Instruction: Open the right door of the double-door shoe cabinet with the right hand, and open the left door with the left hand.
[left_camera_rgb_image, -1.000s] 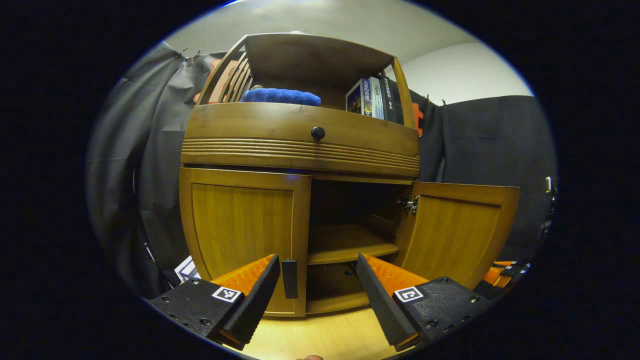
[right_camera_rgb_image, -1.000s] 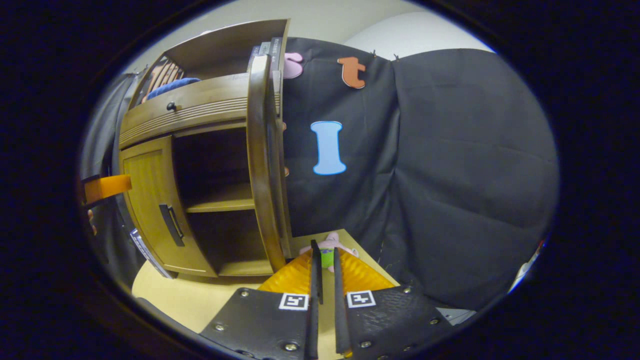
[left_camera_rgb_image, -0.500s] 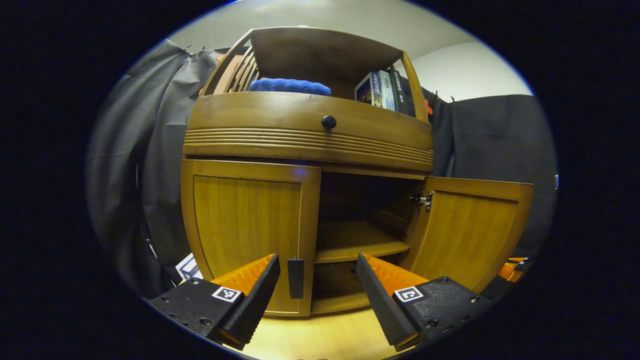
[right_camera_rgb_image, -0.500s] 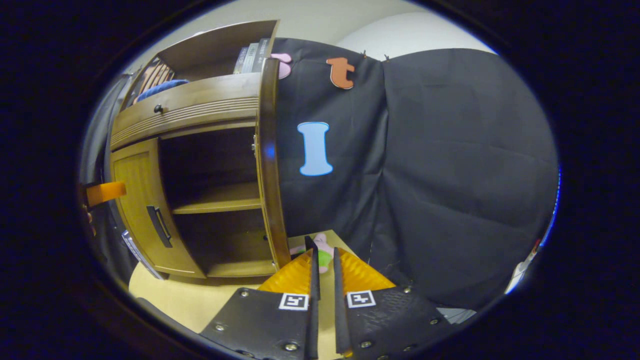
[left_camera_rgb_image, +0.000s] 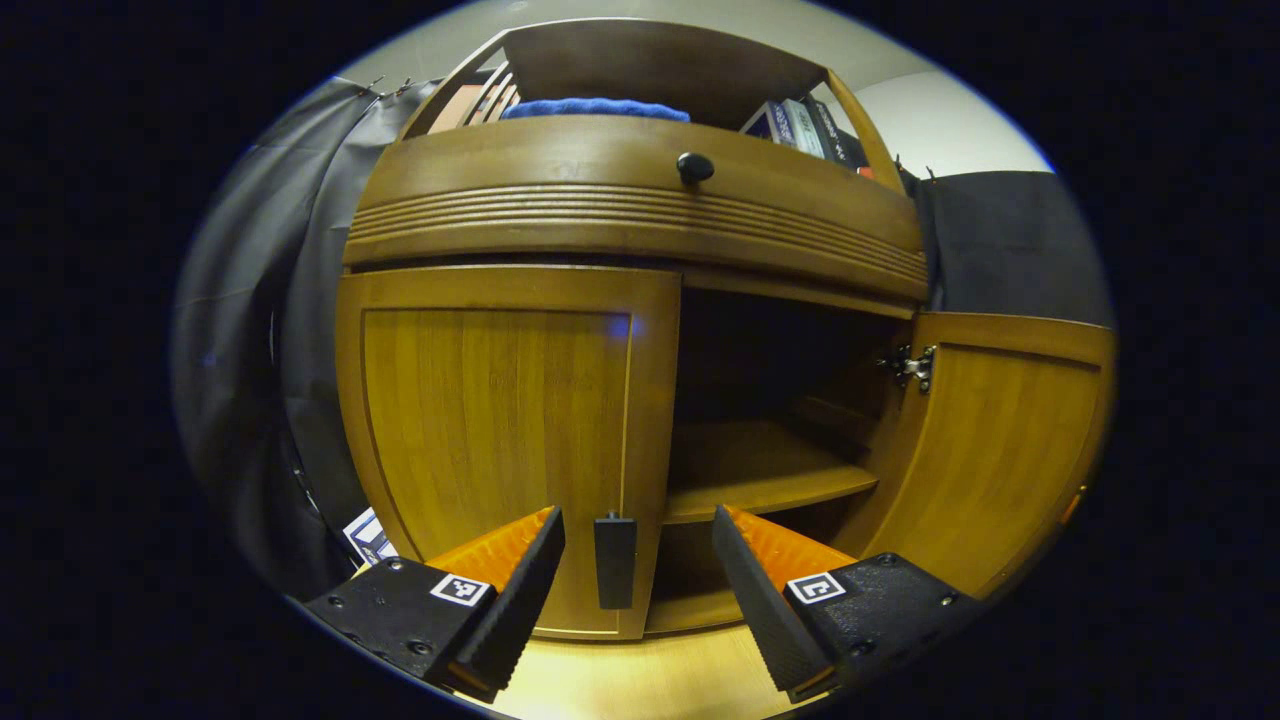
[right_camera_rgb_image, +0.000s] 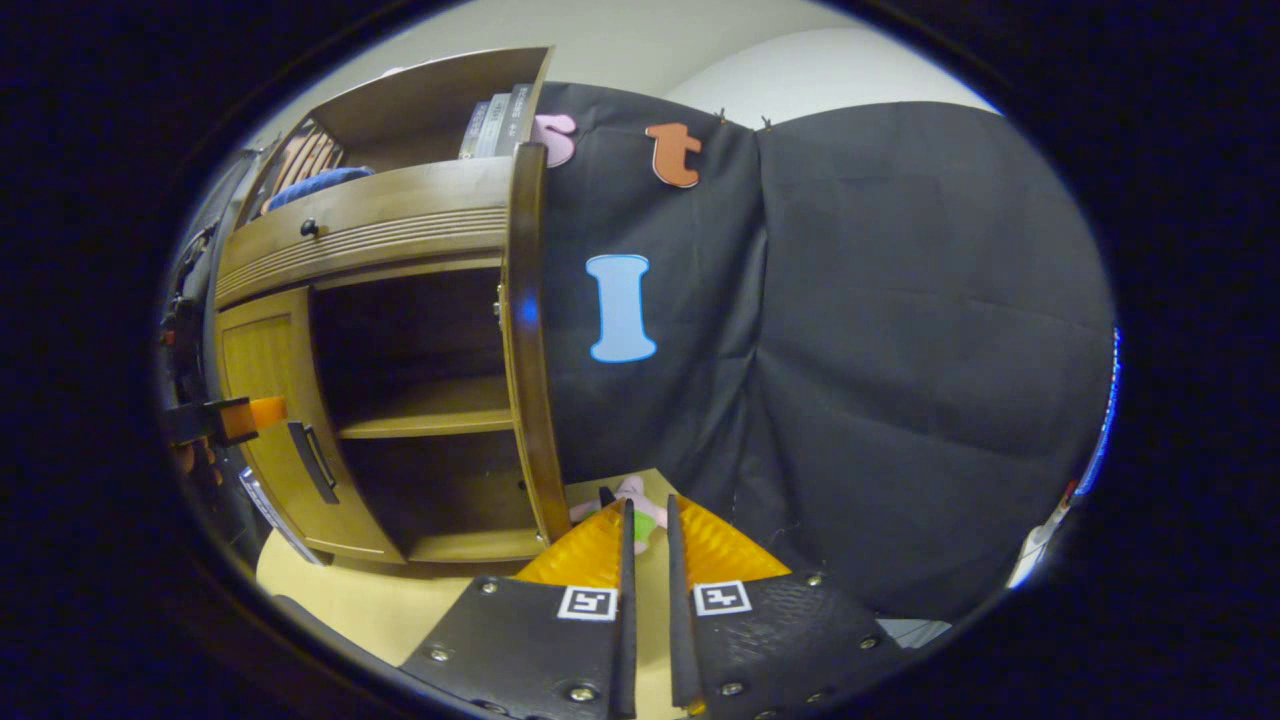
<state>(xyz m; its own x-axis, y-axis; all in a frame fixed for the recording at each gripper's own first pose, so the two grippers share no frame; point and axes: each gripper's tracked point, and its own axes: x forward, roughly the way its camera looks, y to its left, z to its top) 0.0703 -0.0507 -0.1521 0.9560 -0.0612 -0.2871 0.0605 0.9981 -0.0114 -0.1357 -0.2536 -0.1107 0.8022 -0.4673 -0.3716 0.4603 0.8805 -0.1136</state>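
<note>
The wooden shoe cabinet (left_camera_rgb_image: 640, 200) stands close in the left gripper view. Its left door (left_camera_rgb_image: 490, 420) is shut, and the dark upright handle (left_camera_rgb_image: 614, 560) sits low between my fingers without touching them. My left gripper (left_camera_rgb_image: 636, 515) is open around that handle. The right door (left_camera_rgb_image: 1000, 450) is swung wide open, baring the shelf (left_camera_rgb_image: 760, 470). In the right gripper view that right door (right_camera_rgb_image: 525, 350) is seen edge-on. My right gripper (right_camera_rgb_image: 645, 510) hovers just right of its lower end, its fingers nearly together with nothing between them. The left gripper (right_camera_rgb_image: 225, 418) appears beside the left door handle (right_camera_rgb_image: 305, 455).
A drawer with a round knob (left_camera_rgb_image: 694, 166) runs above the doors. A blue towel (left_camera_rgb_image: 595, 107) and books (left_camera_rgb_image: 800, 115) rest on top. A small pink plush toy (right_camera_rgb_image: 630, 495) lies on the pale wooden floor (right_camera_rgb_image: 400, 600) by the black cloth wall.
My left gripper has moved closer to the cabinet, and the left door handle now sits between its open fingers. The right gripper drifted slightly. Both doors kept their positions.
</note>
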